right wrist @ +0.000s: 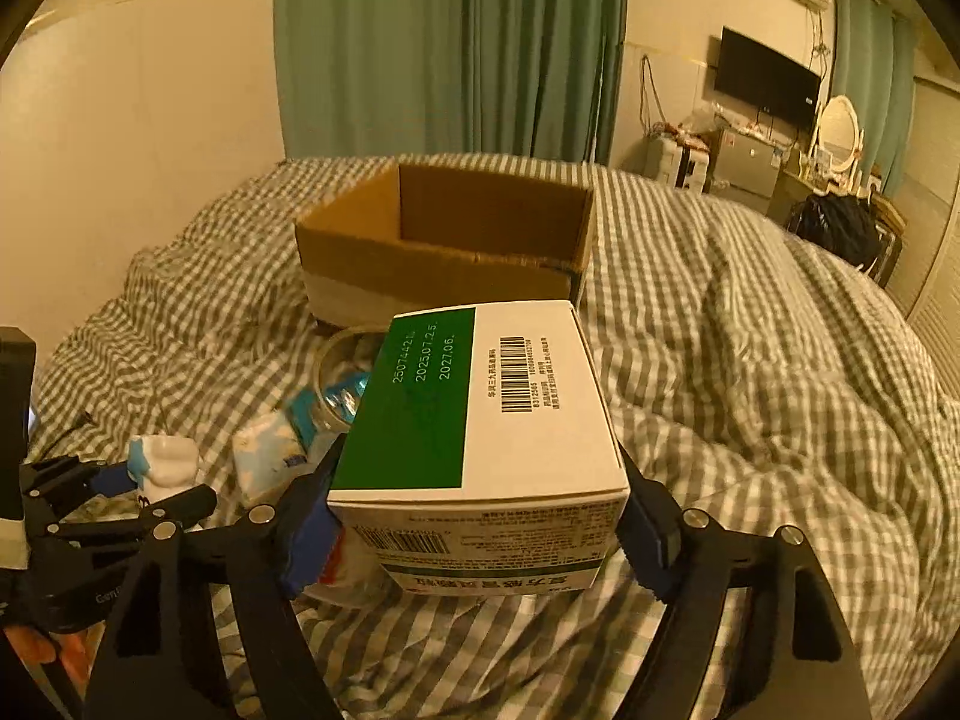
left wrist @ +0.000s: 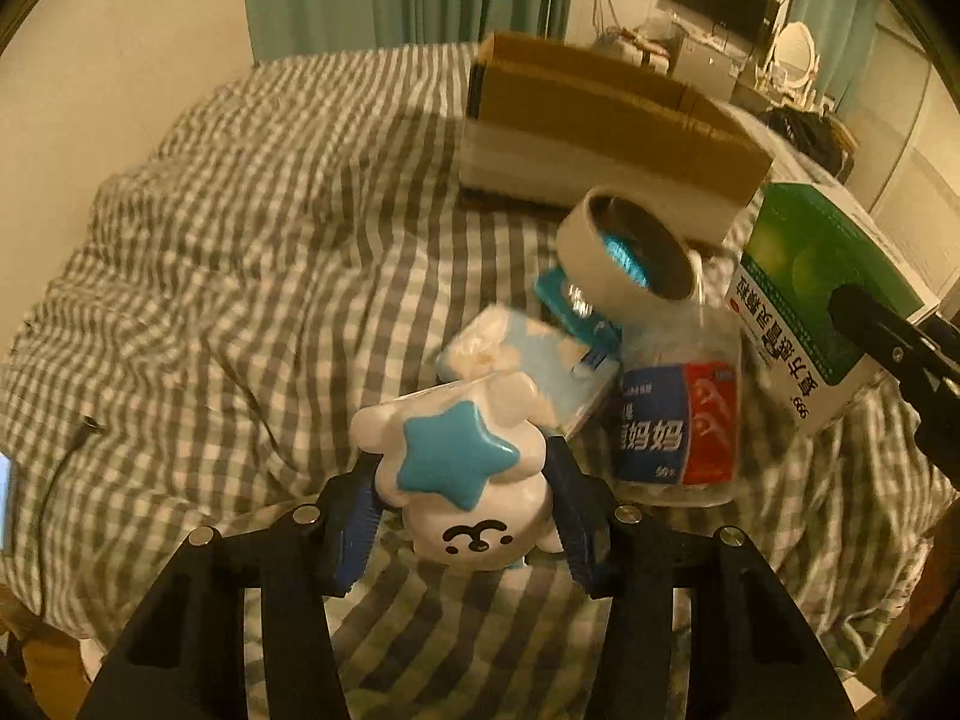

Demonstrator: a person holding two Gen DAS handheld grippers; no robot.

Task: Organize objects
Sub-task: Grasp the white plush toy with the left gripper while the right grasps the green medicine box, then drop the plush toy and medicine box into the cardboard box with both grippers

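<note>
- Left gripper pinches a white bear-faced figurine with a blue star; its 2 blue-padded fingers press the toy's sides, which by my reading lets it be carried without crushing the star.
- Right gripper is clamped across the short sides of a green-and-white medicine box, held level with the barcode face up and raised off the bed, just in front of the cardboard box.
- Both items look lifted for the same purpose: I judge they are meant for the open cardboard box, the only container set out for sorting.
- That cardboard box sits upright on the checked duvet, beyond both grippers, flaps out of the way. What shows of its inside is bare cardboard; its floor is hidden, so I cannot tell whether anything lies in it.
- Between the cardboard box and the grippers a small pile waits on the bed: a roll of tape leaning on top of a clear plastic jar with a blue-and-red label, a pale blue tissue pack and a teal packet beside them.
- The jar's contents are too blurred to name.
</note>
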